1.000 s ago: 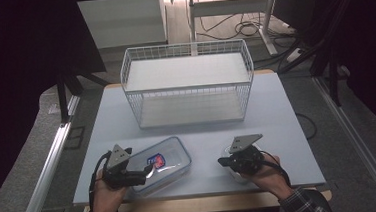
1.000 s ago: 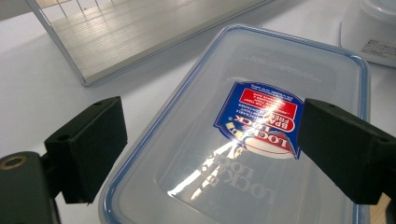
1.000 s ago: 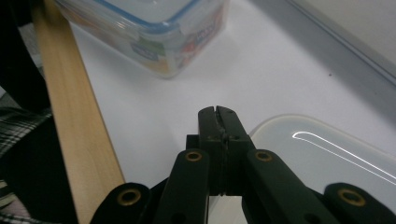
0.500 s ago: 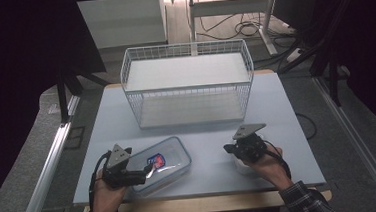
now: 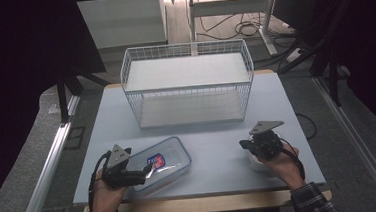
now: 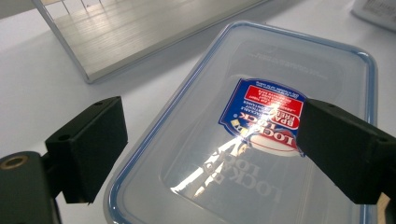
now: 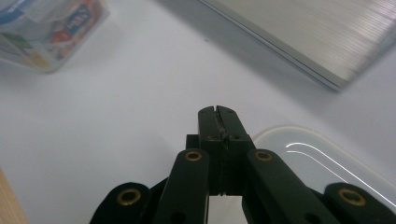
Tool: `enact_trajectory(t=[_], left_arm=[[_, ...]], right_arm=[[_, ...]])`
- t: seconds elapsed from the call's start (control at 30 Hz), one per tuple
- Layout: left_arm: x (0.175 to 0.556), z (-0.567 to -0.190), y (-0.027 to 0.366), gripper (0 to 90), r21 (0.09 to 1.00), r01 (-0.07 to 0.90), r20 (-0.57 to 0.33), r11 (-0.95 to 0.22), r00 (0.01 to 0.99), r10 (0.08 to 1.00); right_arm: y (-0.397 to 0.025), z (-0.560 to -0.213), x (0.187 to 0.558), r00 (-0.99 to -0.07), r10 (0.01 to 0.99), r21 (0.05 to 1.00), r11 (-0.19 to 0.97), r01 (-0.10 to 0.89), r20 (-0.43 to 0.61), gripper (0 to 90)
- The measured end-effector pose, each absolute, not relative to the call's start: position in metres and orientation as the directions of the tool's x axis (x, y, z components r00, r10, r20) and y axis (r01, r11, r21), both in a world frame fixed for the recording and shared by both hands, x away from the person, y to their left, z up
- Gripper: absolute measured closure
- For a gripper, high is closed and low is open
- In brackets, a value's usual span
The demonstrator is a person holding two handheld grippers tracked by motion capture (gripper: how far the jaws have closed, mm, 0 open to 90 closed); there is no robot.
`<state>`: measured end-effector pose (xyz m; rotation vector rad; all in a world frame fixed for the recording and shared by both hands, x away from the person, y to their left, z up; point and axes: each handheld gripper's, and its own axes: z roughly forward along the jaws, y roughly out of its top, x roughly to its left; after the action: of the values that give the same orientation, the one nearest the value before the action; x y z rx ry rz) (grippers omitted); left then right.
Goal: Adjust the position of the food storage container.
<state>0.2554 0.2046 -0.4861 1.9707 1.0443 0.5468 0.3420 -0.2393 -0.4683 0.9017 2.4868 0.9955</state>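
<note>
Near the table's [image 5: 219,149] front left corner, the left gripper [image 6: 205,140], jaws apart, straddles the clear rectangular plastic container lid [image 6: 261,135]; lower squarely before closing. The right gripper [image 7: 218,116] is pressed together.

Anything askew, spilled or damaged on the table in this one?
Nothing spilled or broken. The clear lidded container lies at a slant to the table's edge, under the open left claw. The wire basket sits square. The right claw is shut, over a small white container.
</note>
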Motion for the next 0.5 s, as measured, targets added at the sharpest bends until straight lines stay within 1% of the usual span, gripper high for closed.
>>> enact_trajectory(t=[0.07,0.1,0.23,0.5], left_arm=[[0.256,-0.486,0.205,11.1,0.82,0.474,0.0,-0.321,0.561,0.828],[0.255,-0.486,0.205,11.1,0.82,0.475,-0.002,-0.319,0.559,0.829],[0.256,-0.485,0.206,11.2,0.821,0.481,-0.014,-0.307,0.555,0.832],[0.256,-0.485,0.208,10.5,0.813,0.498,-0.028,-0.301,0.55,0.835]], right_arm=[[-0.255,-0.467,0.342,-0.733,0.678,0.704,0.547,0.454,-0.054,89.3],[-0.255,-0.467,0.342,-0.733,0.678,0.704,0.547,0.454,-0.054,89.3],[-0.278,-0.466,0.343,-0.694,0.718,0.706,0.514,0.488,-0.043,89.2],[-0.301,-0.465,0.346,-0.653,0.756,0.71,0.483,0.511,-0.044,89.3]])
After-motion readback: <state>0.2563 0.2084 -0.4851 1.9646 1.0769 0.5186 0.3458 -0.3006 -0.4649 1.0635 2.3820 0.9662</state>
